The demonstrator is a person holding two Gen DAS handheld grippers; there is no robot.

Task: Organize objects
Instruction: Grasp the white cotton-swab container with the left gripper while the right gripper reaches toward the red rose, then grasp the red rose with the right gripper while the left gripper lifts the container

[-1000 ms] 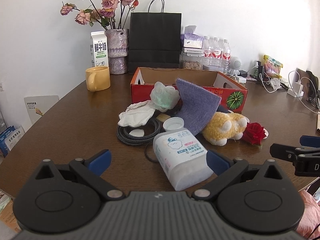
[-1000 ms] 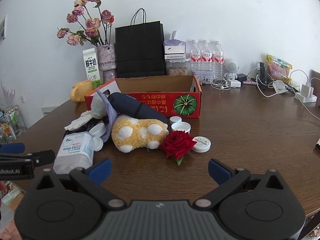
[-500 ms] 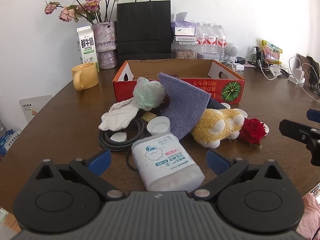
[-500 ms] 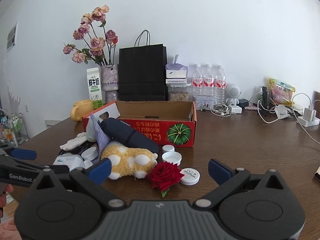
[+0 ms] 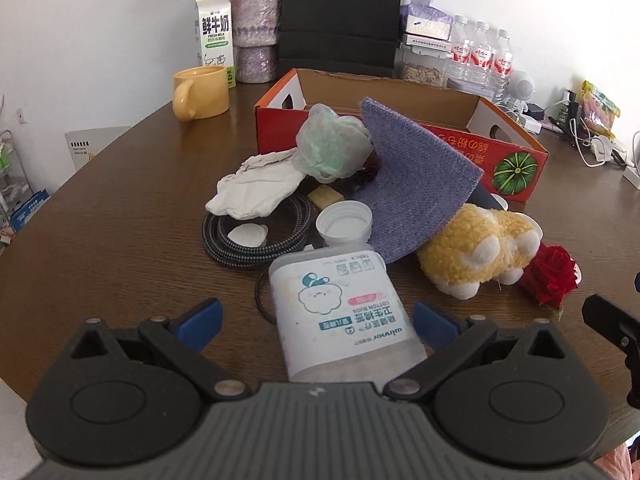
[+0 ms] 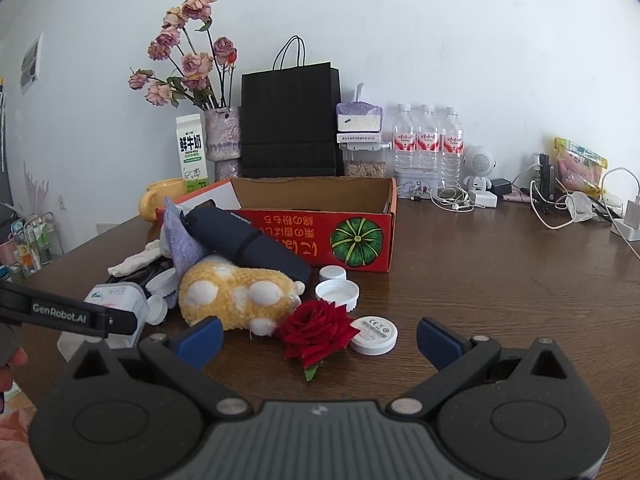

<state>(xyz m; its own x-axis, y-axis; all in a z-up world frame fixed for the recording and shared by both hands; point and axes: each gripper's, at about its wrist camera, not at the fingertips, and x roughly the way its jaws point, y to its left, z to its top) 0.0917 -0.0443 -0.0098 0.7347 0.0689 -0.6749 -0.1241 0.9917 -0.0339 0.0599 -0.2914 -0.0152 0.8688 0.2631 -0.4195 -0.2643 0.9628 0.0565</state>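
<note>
A white cotton-swab box [image 5: 342, 312] lies on the brown table between the open fingers of my left gripper [image 5: 316, 322]; neither pad touches it. Beyond it sit a white cap [image 5: 344, 226], a coiled black cable [image 5: 256, 232], a white cloth [image 5: 256, 188], a green-white bundle [image 5: 332, 144], a purple cloth [image 5: 416, 188], a yellow plush toy [image 5: 480, 250] and a red rose [image 5: 554, 274]. My right gripper [image 6: 318, 338] is open just before the rose [image 6: 316, 332], beside a white round disc [image 6: 374, 334]. A dark rolled pouch [image 6: 248, 242] leans on the red cardboard box [image 6: 316, 234].
At the back stand a yellow mug [image 5: 200, 92], a milk carton [image 5: 214, 28], a vase of dried roses [image 6: 222, 140], a black paper bag [image 6: 290, 120] and water bottles [image 6: 428, 140]. Chargers and cables [image 6: 560, 200] crowd the far right. Two white caps [image 6: 336, 286] sit near the box.
My left gripper has moved forward and dipped, so the cotton-swab box now lies between its fingers. My right gripper has tilted and drawn closer to the rose.
</note>
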